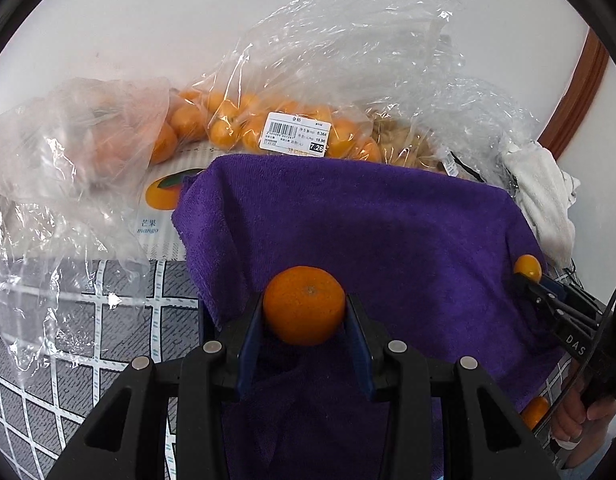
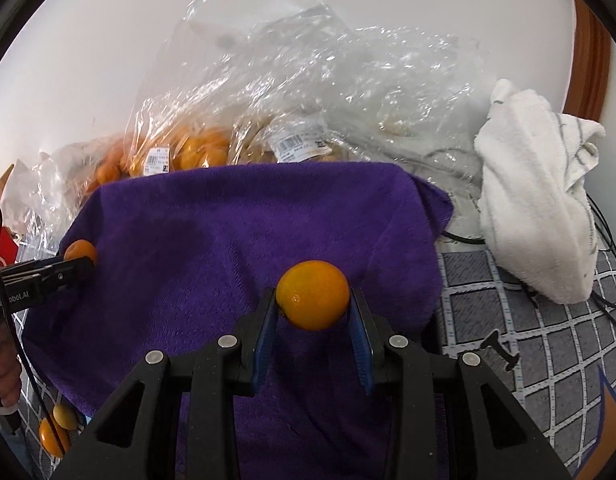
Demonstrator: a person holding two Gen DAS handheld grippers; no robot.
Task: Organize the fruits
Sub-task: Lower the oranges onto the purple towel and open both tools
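A small mandarin (image 1: 304, 305) is held between the two blue-padded fingers of the left gripper (image 1: 304, 312), which are closed on its sides, and it is seen above the near part of the purple towel (image 1: 367, 224). A smoother, more yellow citrus fruit (image 2: 312, 294) is clamped in the same way by the right gripper (image 2: 312, 304), also above the purple towel, nearer to its right edge. In the left wrist view the right gripper is seen at the right edge of the towel, and in the right wrist view the left gripper is seen at the left edge, so the two fruits are kept well apart over the same cloth. Behind the far edge of the towel a clear plastic bag of small oranges (image 1: 244, 124) is lying, with a white price label (image 1: 296, 134) on it, and beside it on the left a cloudier bag (image 1: 80, 132) with more orange fruits is found. A white box with a mango picture (image 1: 160, 196) is placed under these bags, touching the left far corner of the towel. To the right of the towel a crumpled white towel (image 2: 535, 200) is resting. Two more small fruits (image 2: 58, 426) are seen near the left near corner of the purple towel, on the grey checked cover (image 2: 547, 320) which lies under everything.
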